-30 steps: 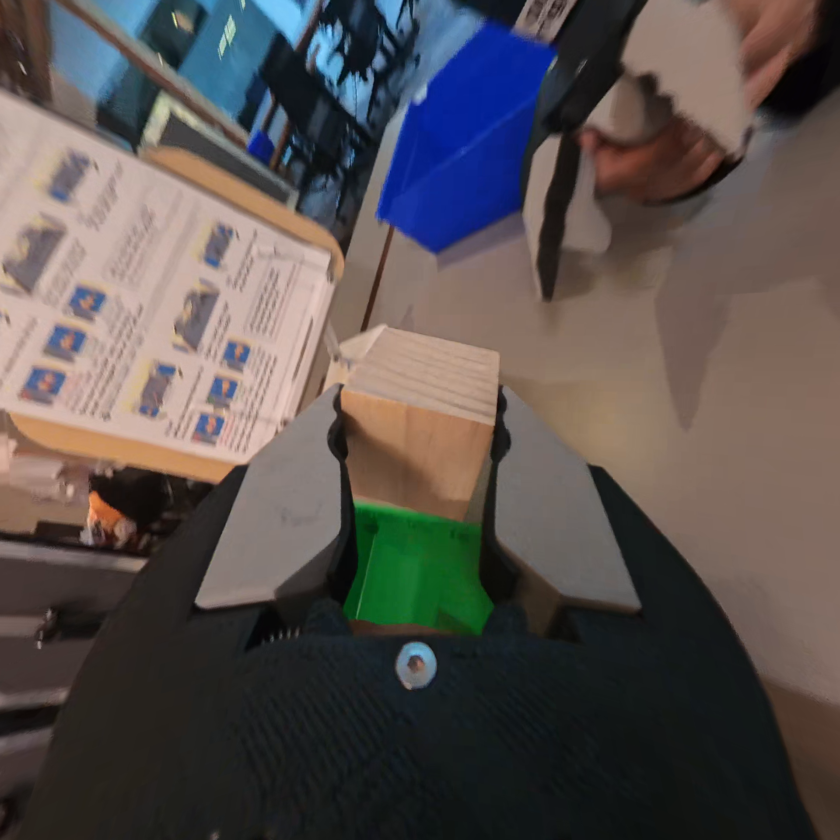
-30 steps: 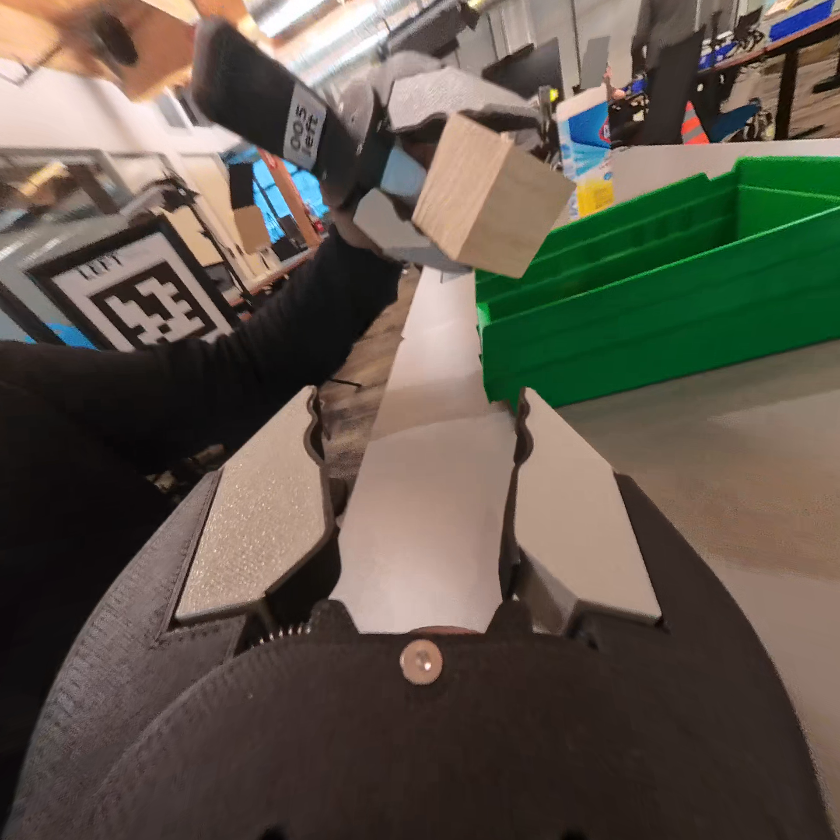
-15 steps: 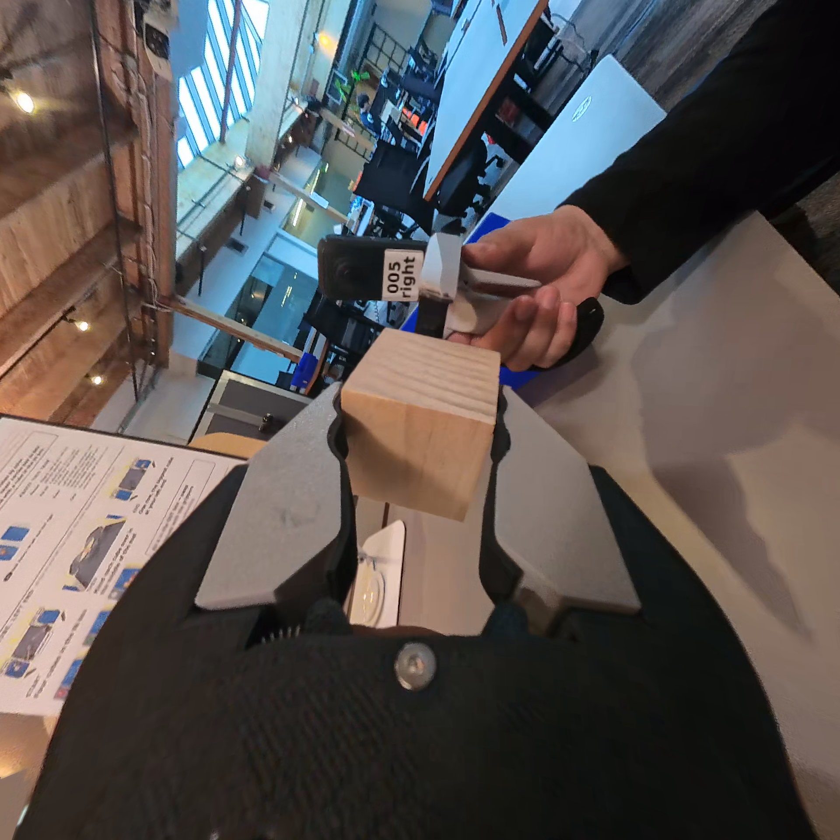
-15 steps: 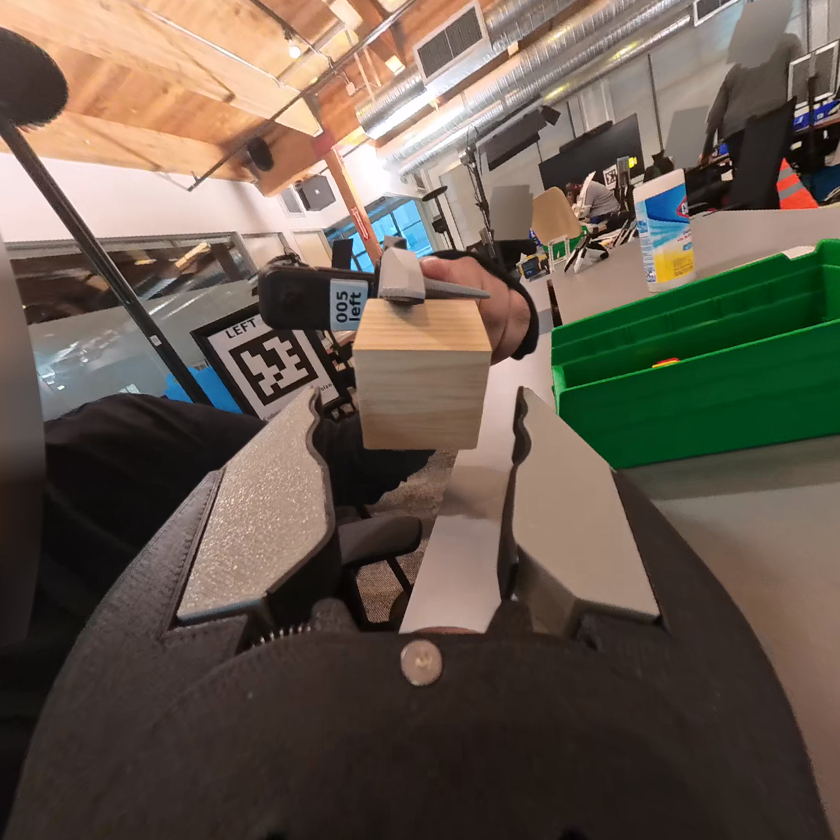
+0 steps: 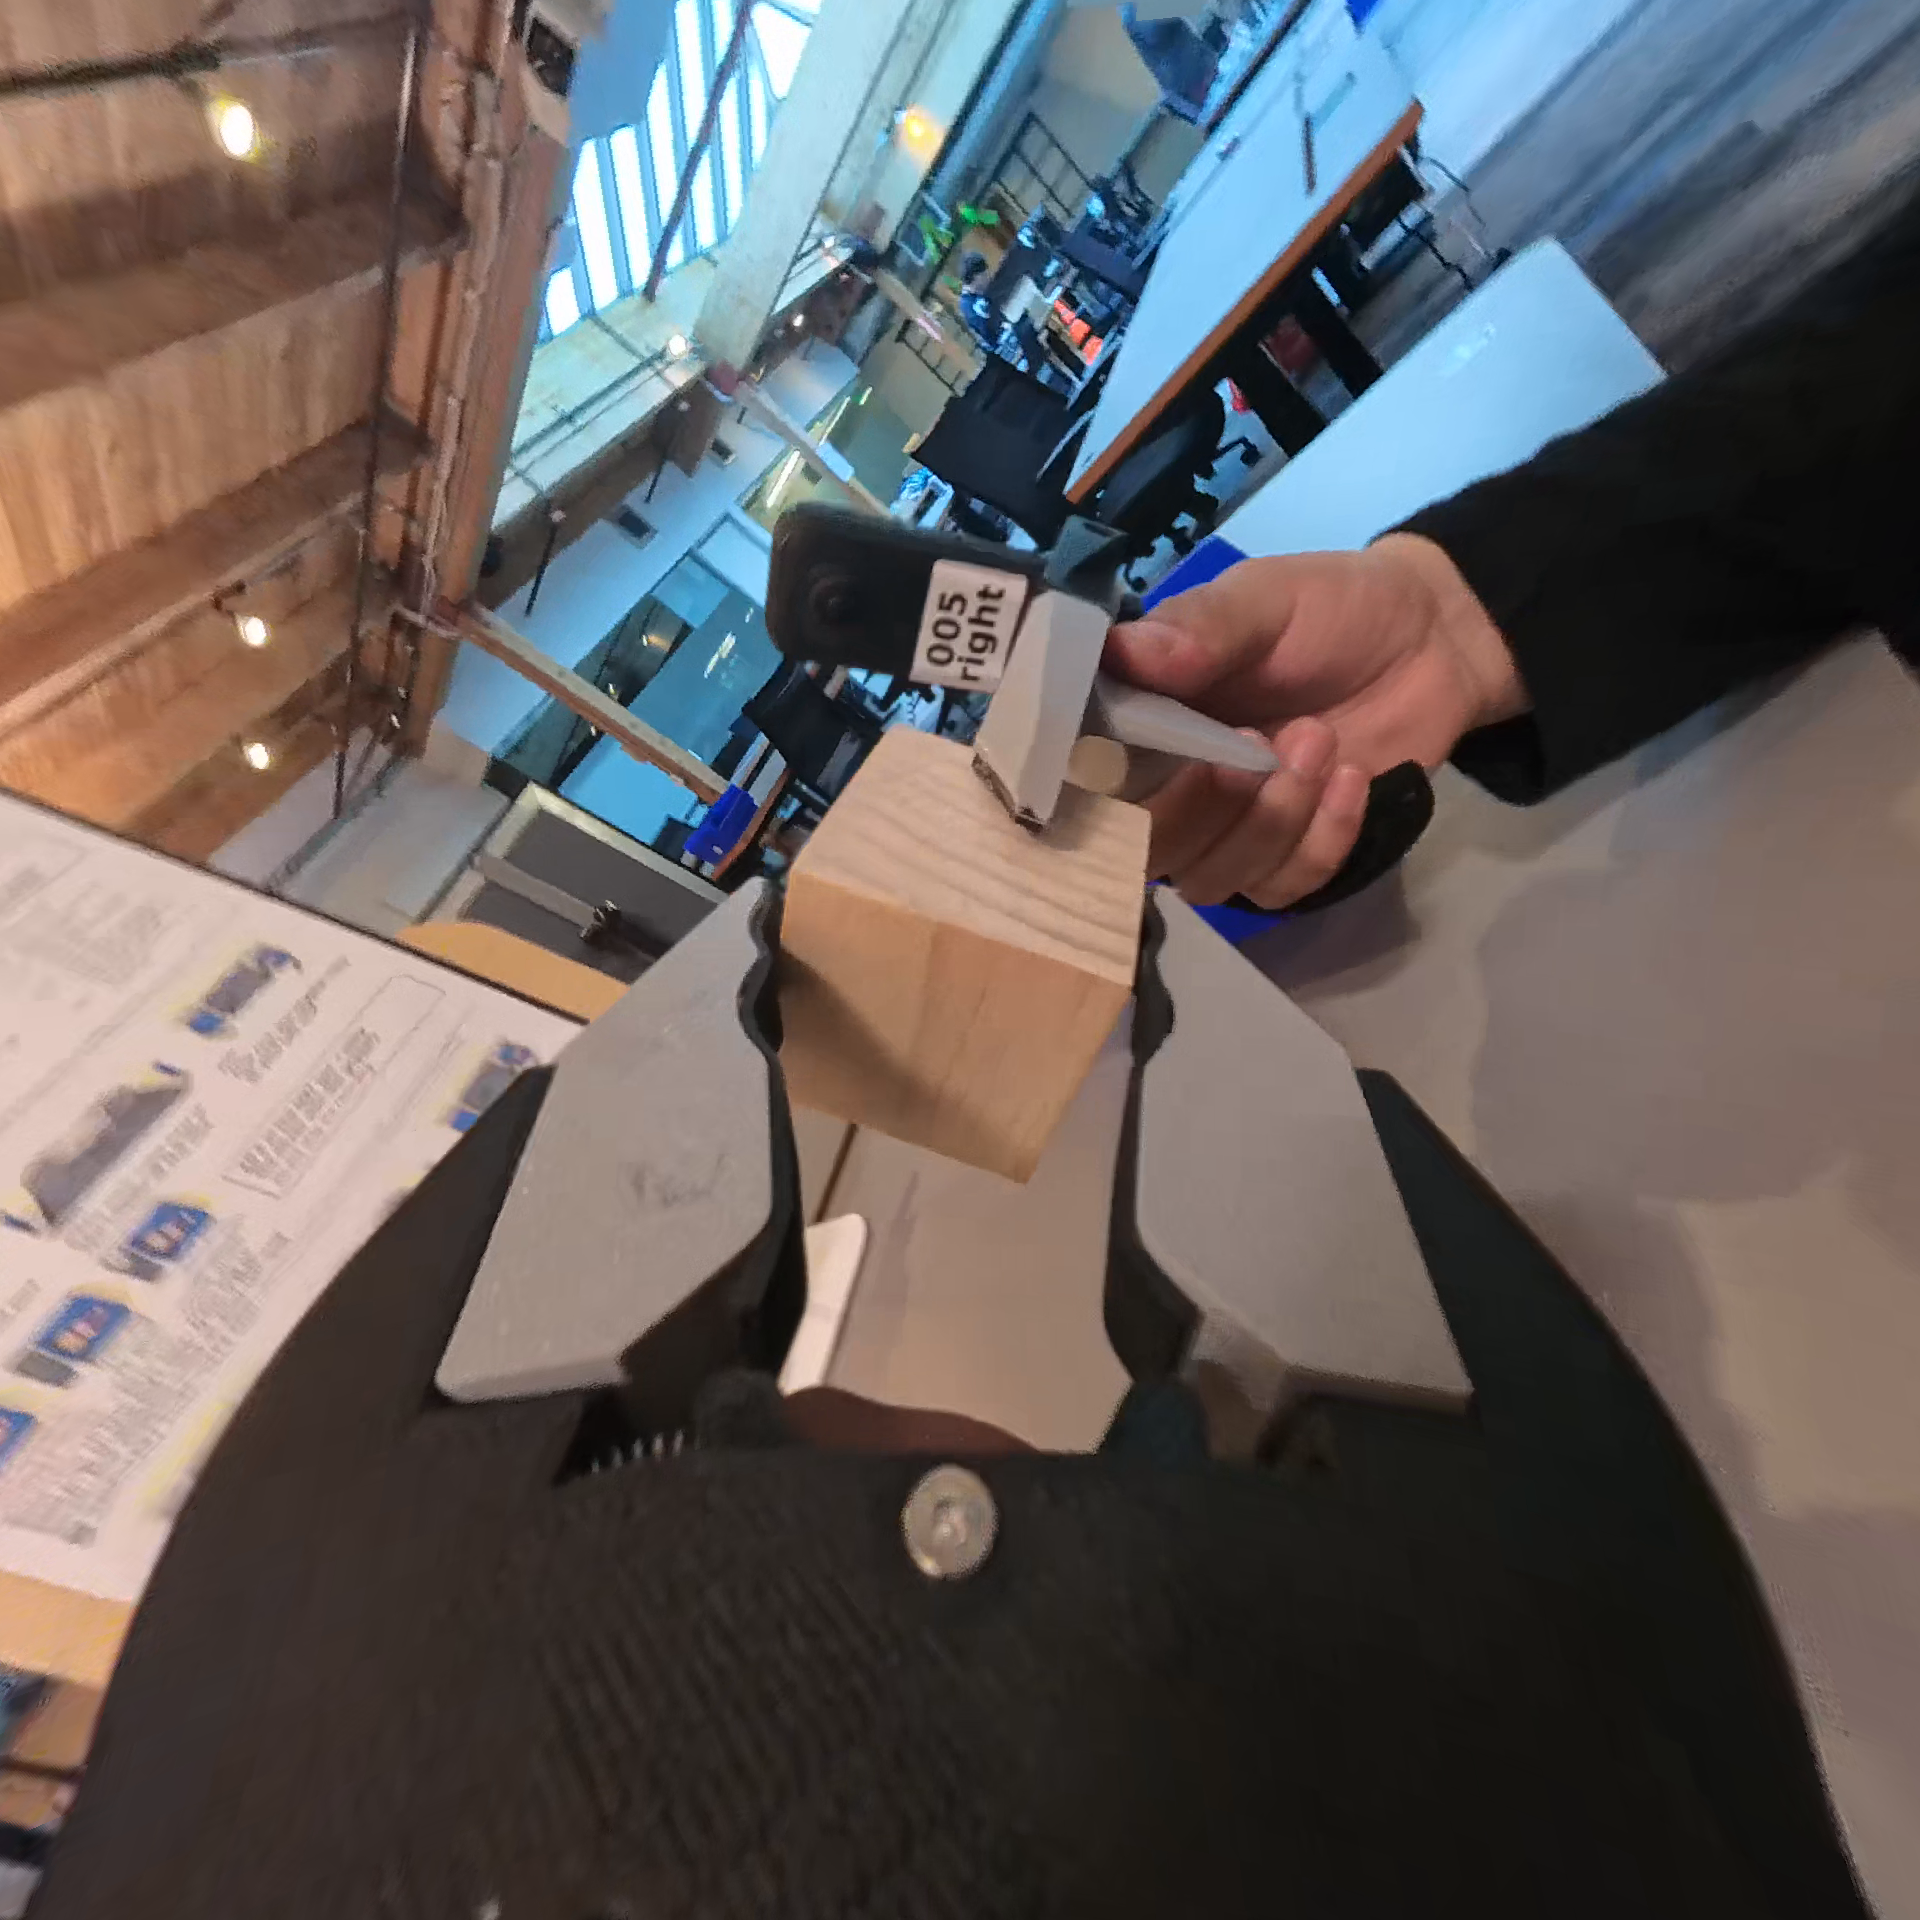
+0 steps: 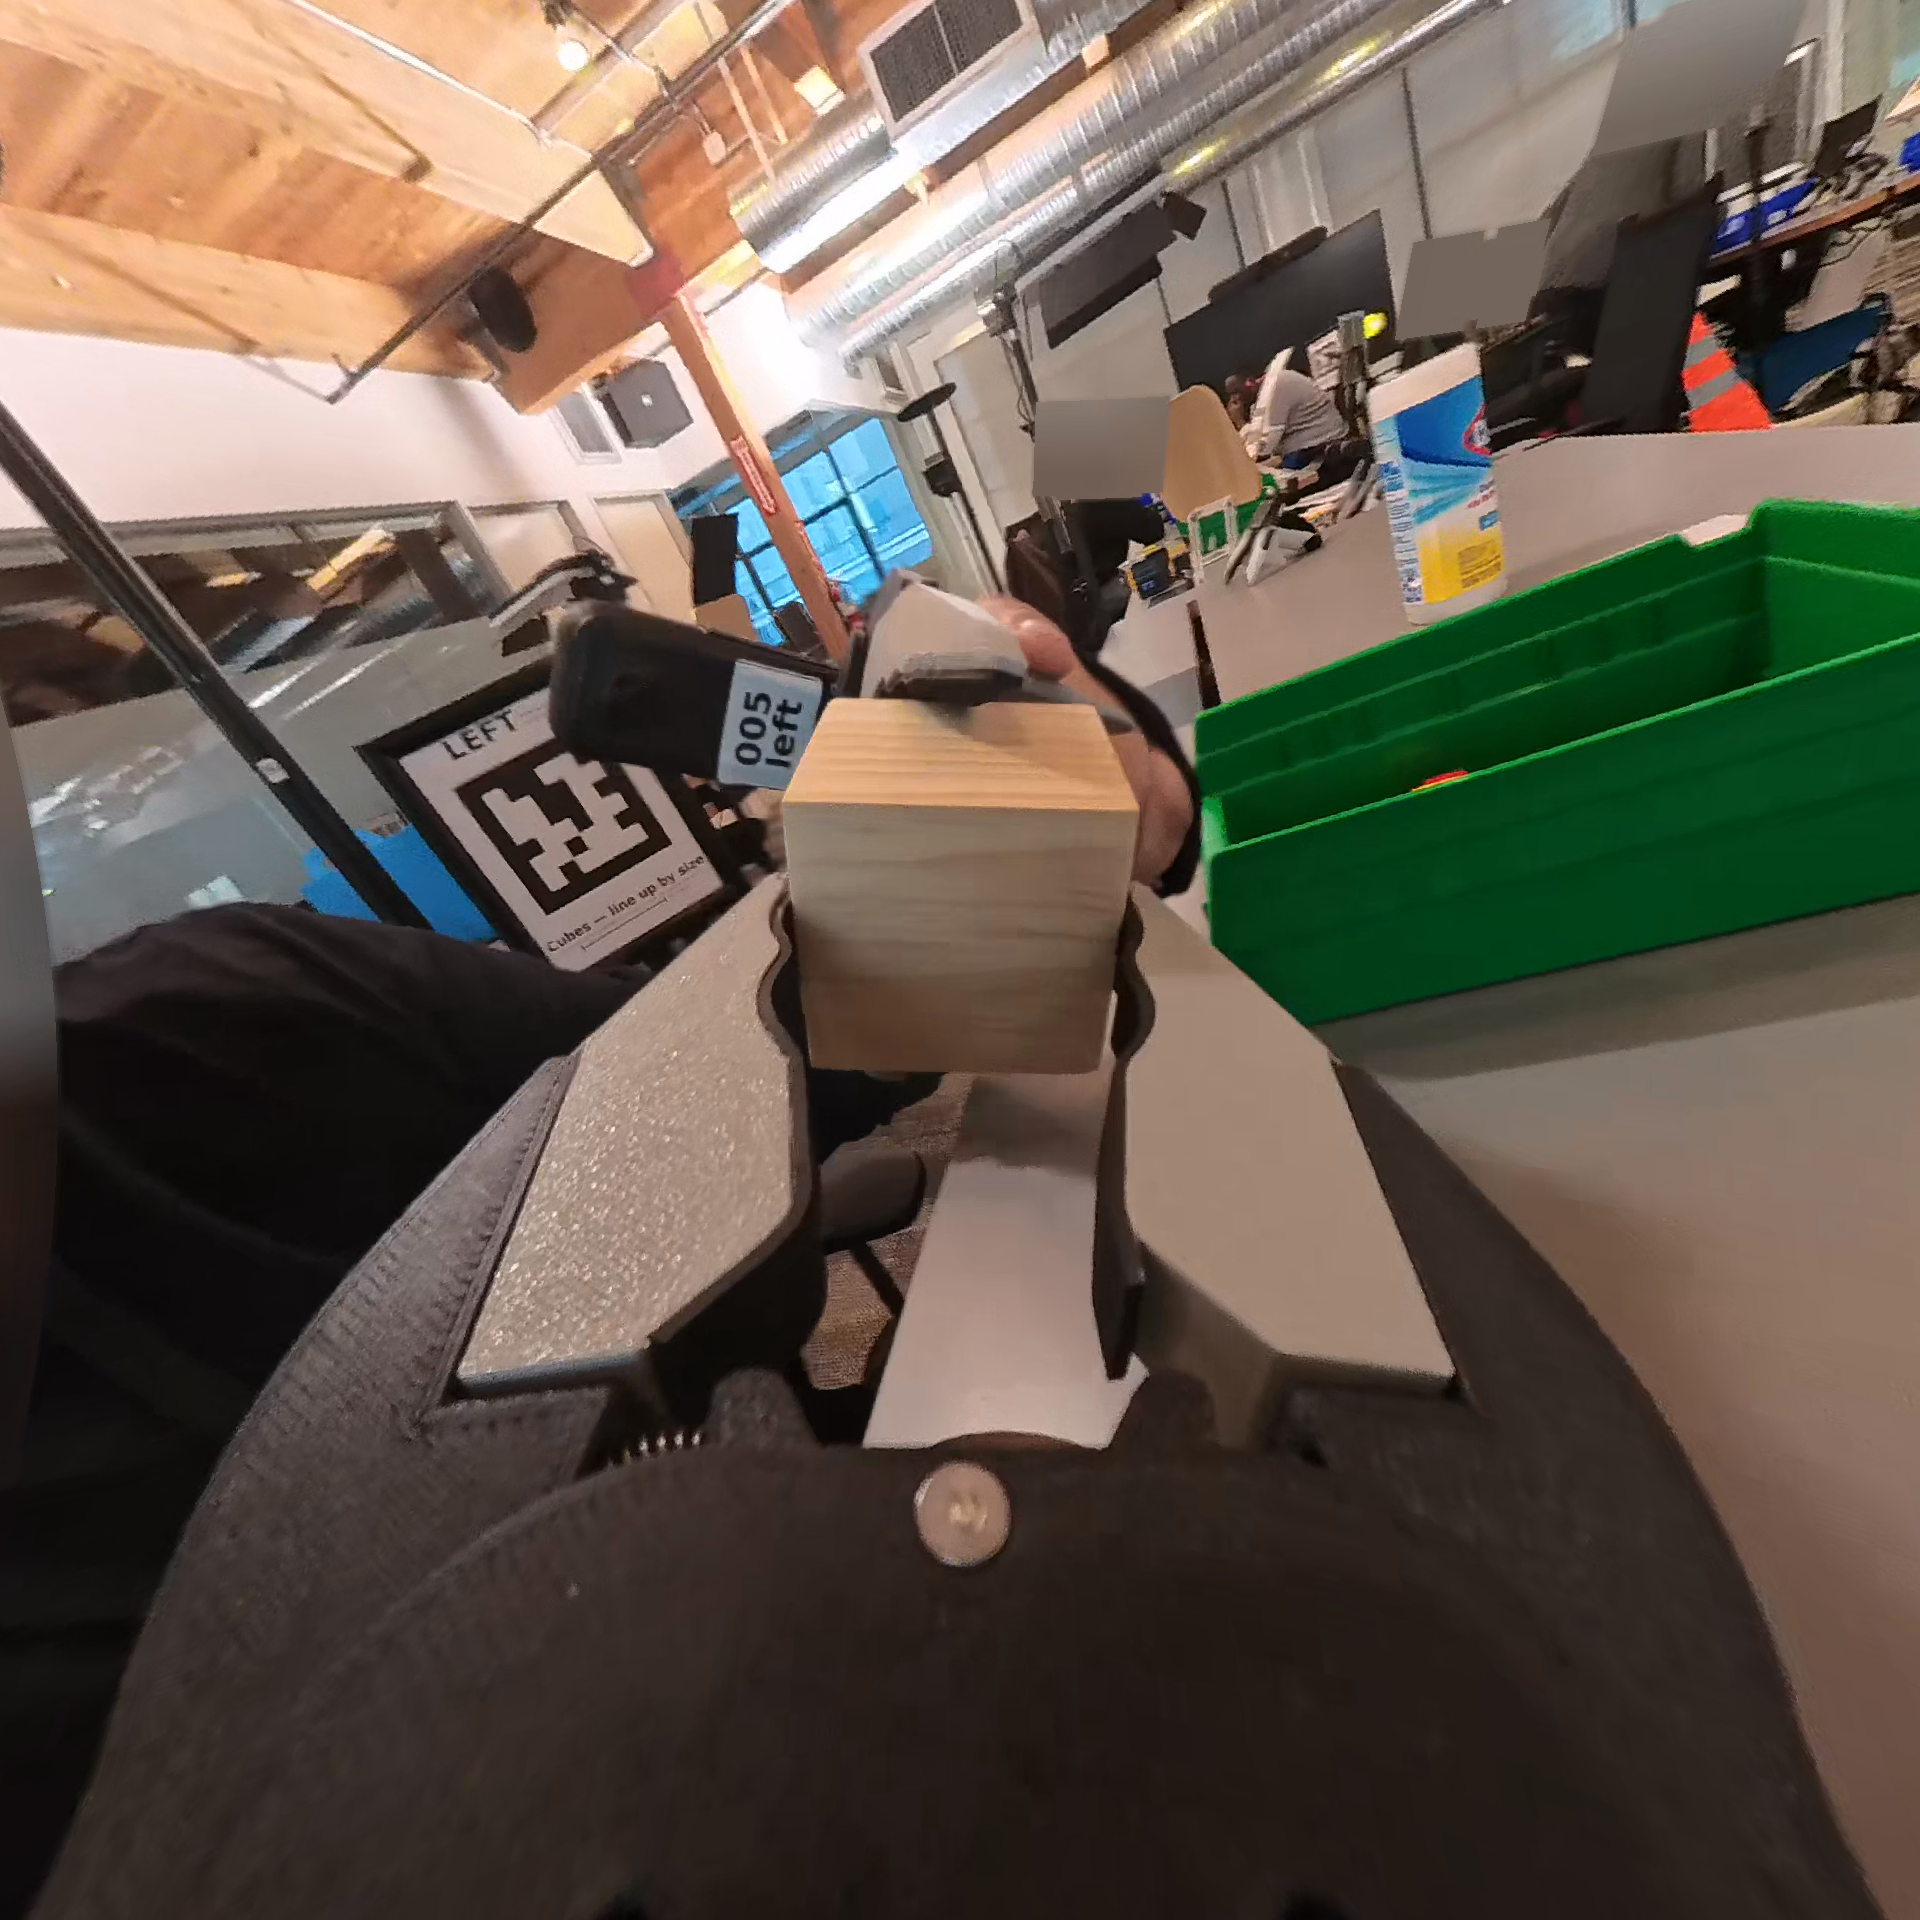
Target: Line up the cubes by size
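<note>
One wooden cube (image 5: pixel 956 1018) is held in the air above the grey table (image 5: pixel 1610 1091). My left gripper (image 5: pixel 956 935) is shut on its two sides. My right gripper (image 6: pixel 956 935) faces it from the opposite side, and its fingers press the cube (image 6: pixel 951 914) on two other faces. In the left wrist view one right finger (image 5: pixel 1029 717) lies on the cube's top face; the other is hidden behind the cube. In the right wrist view a left finger (image 6: pixel 935 665) shows on top of the cube. No other cubes are in view.
Stacked green bins (image 6: pixel 1558 831) stand on the table to the right, with a wipes canister (image 6: pixel 1439 499) behind them. A framed marker board (image 6: pixel 561 821) and a printed instruction sheet (image 5: pixel 208 1143) stand past the table edge. A hand (image 5: pixel 1299 707) holds the right gripper.
The two grippers have come together. The right gripper's fingers, open and apart from the cube before, have moved around it and narrowed onto it. The left gripper has kept its hold throughout.
</note>
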{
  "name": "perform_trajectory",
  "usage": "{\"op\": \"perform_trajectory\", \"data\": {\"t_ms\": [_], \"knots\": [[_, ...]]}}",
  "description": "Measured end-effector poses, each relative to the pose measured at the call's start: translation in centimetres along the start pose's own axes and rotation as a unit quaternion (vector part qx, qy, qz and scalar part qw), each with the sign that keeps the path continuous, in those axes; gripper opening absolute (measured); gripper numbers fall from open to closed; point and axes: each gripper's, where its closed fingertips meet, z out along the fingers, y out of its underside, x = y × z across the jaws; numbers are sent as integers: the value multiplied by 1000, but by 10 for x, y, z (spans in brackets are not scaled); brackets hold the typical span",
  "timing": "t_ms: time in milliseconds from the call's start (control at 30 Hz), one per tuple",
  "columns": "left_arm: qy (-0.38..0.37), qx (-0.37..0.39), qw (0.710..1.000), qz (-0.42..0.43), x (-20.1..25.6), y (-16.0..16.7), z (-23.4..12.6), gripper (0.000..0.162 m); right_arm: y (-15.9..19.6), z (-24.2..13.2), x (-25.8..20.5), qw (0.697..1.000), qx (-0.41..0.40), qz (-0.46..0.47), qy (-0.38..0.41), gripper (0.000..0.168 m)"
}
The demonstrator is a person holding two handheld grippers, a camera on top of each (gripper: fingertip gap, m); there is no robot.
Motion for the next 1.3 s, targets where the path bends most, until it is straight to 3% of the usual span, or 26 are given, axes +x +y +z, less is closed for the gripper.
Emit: {"op": "perform_trajectory", "data": {"t_ms": [100,267,400,467,533,600,767,1067,1300], "knots": [[-38,19,997,-63,-10,1,-1,65,-12,-12,5,999,3,-1,39,57],[-79,30,982,-169,-19,22,1,28,-52,-73,8,978,-51,-95,177,57],[-63,-55,957,-277,-7,68,17,0,-73,-157,42,904,-178,-189,338,57],[-31,-92,938,-333,6,83,24,0,-72,-199,69,850,-263,-211,405,58],[8,-77,923,-376,19,81,28,0,-59,-233,93,803,-349,-215,432,58],[52,-68,909,-408,36,76,31,0,-39,-255,113,771,-425,-204,428,58],[63,-74,912,-399,53,78,39,0,13,-275,147,712,-564,-187,373,59],[54,-95,916,-385,55,87,37,0,36,-256,166,716,-614,-174,283,59],[58,-87,914,-392,54,85,36,0,52,-275,179,656,-684,-178,267,59]]}}
